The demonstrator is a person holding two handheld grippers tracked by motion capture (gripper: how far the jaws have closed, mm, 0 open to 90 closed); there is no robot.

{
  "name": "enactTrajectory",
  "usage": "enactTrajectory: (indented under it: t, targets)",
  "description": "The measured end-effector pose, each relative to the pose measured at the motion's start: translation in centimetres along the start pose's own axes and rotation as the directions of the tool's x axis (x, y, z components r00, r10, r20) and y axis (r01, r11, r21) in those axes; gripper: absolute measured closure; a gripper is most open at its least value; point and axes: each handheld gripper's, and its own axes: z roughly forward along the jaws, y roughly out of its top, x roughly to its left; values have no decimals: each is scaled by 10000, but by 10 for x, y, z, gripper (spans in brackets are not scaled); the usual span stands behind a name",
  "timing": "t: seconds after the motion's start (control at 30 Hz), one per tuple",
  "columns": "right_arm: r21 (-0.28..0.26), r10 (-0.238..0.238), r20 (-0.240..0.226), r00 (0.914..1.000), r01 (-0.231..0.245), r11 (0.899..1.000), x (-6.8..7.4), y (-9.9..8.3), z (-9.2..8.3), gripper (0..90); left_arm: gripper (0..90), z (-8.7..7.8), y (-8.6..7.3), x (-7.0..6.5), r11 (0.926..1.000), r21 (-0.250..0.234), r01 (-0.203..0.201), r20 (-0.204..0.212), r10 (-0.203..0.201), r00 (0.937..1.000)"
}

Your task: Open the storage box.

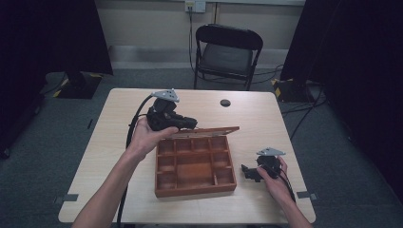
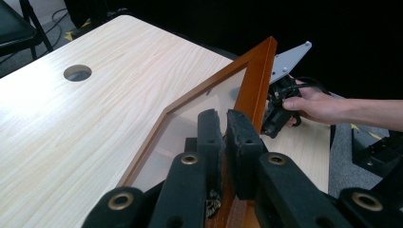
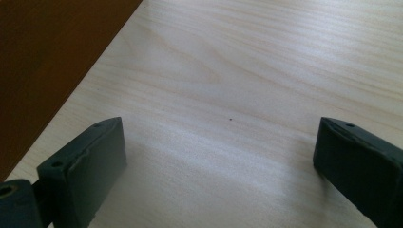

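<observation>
Both grippers, left gripper and right gripper, were black, topped by grey three-cornered plates, trailing black cables; brass-ringed screws marked the jaws; forearms bare.

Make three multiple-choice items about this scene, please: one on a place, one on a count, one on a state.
1. Where does the right gripper rest?
A. inside the wooden box
B. on the table, to the right of the wooden box
C. on the chair

2. How many compartments are in the back row of the wooden box, nearest the lid?
A. two
B. four
C. seven

3. What is the state of the lid?
A. raised, gripped by the left gripper
B. shut flat on the box
C. lying loose on the floor

Key: 1 B, the high view shows it on the table beside the box. 2 B, the high view shows four. 3 A, the left gripper has its jaws clamped on the lid's frame.
</observation>
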Motion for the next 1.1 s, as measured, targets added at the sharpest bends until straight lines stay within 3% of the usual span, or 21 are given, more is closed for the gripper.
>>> enactTrajectory:
  t: [1.1]
  targets:
    - [1, -2, -1, 10000, 2, 10000, 0, 0, 0, 27, 849, 0, 0, -1, 10000, 15, 24, 0, -24, 10000]
